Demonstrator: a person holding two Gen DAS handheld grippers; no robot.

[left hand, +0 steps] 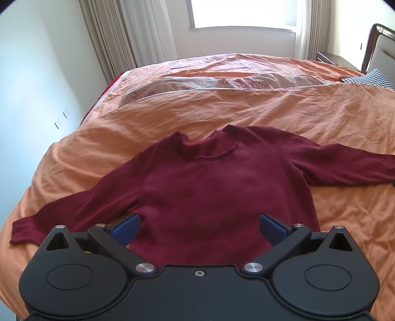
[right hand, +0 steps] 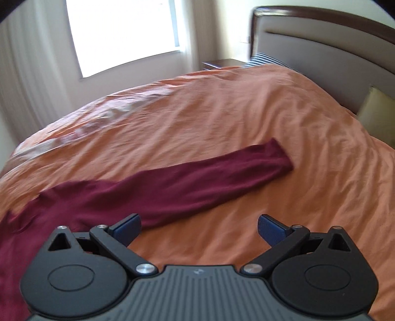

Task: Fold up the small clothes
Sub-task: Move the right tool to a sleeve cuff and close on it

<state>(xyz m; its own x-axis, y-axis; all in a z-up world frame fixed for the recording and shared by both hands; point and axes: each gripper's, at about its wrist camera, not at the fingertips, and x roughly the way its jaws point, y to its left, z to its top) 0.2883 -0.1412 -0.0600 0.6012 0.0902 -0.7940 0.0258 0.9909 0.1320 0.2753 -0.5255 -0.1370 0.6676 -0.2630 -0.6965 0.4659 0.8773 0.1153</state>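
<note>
Left tool (left hand: 199, 226) black with blue pads, silver pivot screws, right tool (right hand: 199, 226) alike (ribbed grey housing)

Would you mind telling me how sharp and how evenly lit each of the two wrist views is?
Left wrist view: mostly sharp, the maroon sweater crisp, but the window is blown out to white and fisheye bends the room's edges. Right wrist view: smeared by motion blur, softening the sweater's sleeve and the orange bedspread; its window is also overexposed.

A home bedroom: a bed (left hand: 246, 108) under an orange cover, padded headboard (right hand: 321, 42), curtained window (left hand: 242, 13).
</note>
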